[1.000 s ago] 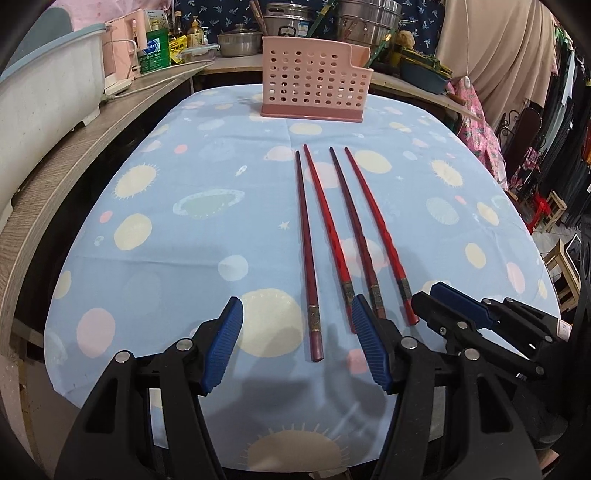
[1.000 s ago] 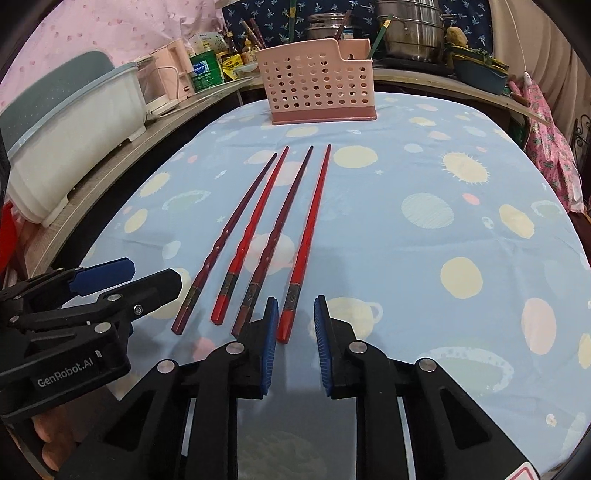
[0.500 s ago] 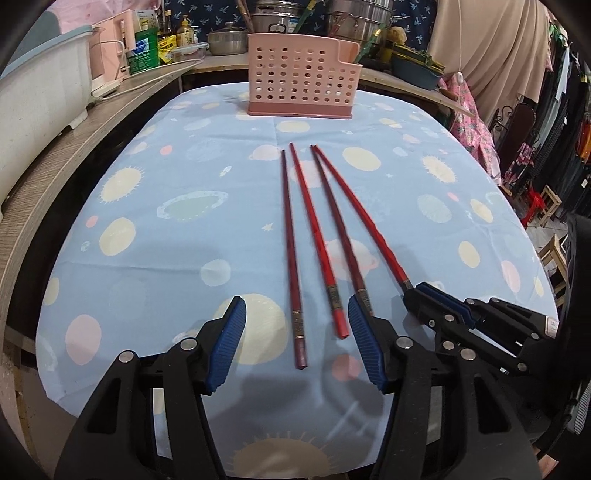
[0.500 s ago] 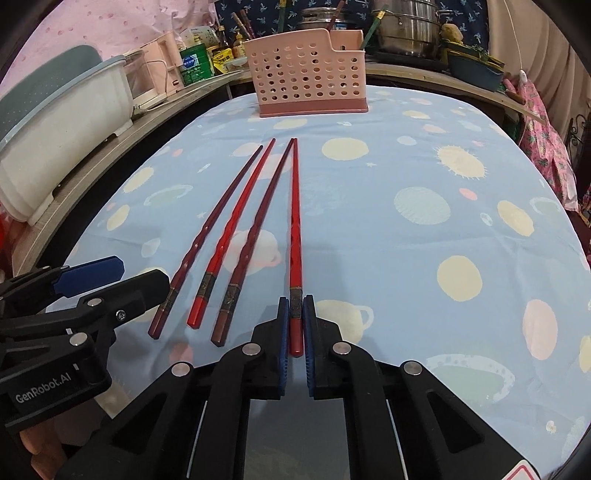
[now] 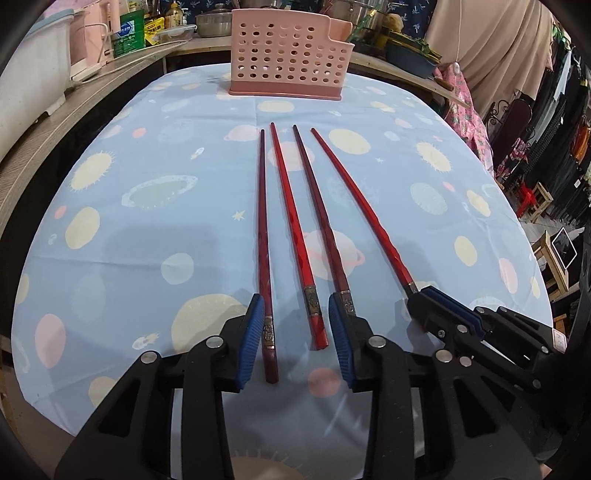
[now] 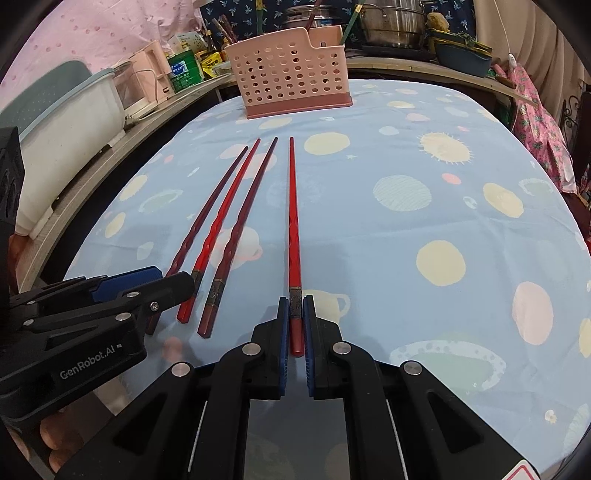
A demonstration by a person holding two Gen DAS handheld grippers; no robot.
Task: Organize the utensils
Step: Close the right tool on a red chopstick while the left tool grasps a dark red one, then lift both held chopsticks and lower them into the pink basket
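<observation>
Several red chopsticks lie lengthwise on the blue patterned tablecloth (image 5: 147, 229). My right gripper (image 6: 296, 325) is shut on the butt end of the rightmost bright red chopstick (image 6: 294, 221), which also shows in the left wrist view (image 5: 364, 218). My left gripper (image 5: 295, 332) is open, its jaws straddling the butt ends of a dark red chopstick (image 5: 263, 236) and a bright red chopstick (image 5: 293, 229); a third dark one (image 5: 321, 218) runs under its right finger. A pink perforated utensil basket (image 5: 288, 62) stands at the table's far end, also in the right wrist view (image 6: 291, 74).
A wooden counter (image 5: 74, 96) runs along the left with a white tub (image 6: 66, 122), bottles and jars. Pots (image 6: 391, 22) and bowls stand behind the basket. Hanging clothes and stools (image 5: 546, 206) are off the table's right side.
My right gripper closed on the rightmost chopstick and swung it away from the others. My left gripper moved forward and narrowed around the left chopsticks' ends.
</observation>
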